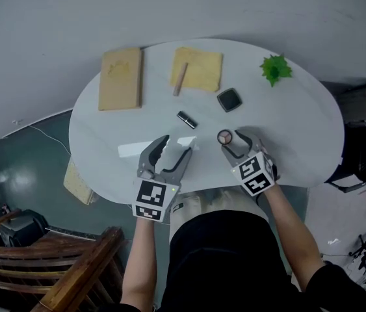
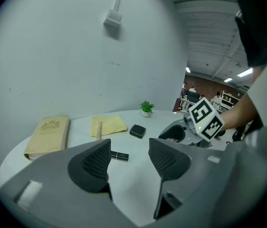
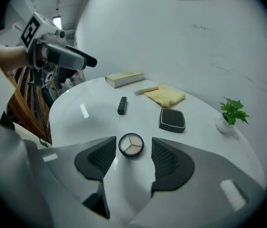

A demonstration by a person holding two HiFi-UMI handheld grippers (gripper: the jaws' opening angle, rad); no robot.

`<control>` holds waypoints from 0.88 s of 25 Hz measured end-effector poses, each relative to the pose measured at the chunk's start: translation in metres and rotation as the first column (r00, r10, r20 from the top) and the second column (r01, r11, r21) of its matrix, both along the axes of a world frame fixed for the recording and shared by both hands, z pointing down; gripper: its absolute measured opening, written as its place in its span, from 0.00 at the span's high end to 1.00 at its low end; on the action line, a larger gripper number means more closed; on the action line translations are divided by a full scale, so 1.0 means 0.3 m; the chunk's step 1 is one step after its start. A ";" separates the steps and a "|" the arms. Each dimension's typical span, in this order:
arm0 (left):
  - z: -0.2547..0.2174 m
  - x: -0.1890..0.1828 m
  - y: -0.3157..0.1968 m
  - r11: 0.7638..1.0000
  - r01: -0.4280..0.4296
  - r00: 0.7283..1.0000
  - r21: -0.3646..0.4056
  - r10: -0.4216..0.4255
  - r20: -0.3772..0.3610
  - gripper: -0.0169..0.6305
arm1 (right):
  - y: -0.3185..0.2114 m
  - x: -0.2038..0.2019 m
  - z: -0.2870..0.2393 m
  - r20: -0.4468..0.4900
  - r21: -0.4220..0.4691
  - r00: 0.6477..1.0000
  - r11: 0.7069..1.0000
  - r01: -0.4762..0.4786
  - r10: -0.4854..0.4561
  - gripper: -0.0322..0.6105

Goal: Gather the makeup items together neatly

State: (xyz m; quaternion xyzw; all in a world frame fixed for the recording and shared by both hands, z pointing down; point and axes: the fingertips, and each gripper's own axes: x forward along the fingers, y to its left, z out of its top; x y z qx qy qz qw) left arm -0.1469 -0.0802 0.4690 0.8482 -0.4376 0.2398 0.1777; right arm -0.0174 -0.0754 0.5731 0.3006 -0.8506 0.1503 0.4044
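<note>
The head view is looking steeply down on the whole table from its near edge. Low and close, the left gripper view is facing far-right, the right gripper view far-left; all are sharing the compact.

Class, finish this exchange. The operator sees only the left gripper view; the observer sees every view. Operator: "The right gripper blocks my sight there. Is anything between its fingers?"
Observer: Yes, a round palette lies on the table between the right gripper's fingers, which stand apart and do not press it.
Operator: Is it lidded?
Observer: No lid shows on it. Three shades are visible in its pan.
Operator: How close is the black compact to it?
Observer: In the head view the black compact lies beyond the palette, clearly apart from it.
</note>
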 end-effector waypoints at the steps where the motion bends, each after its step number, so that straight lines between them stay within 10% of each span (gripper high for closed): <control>1: 0.017 0.001 -0.009 1.000 -0.007 1.000 -0.005 0.007 0.005 0.58 | 0.001 0.004 -0.012 0.010 0.000 1.000 1.000 -0.014 0.014 0.61; 22: 0.344 0.029 -0.177 0.992 -0.074 0.994 -0.101 0.082 0.076 0.41 | 0.019 0.073 -0.152 0.051 0.023 0.986 0.987 -0.158 0.156 0.61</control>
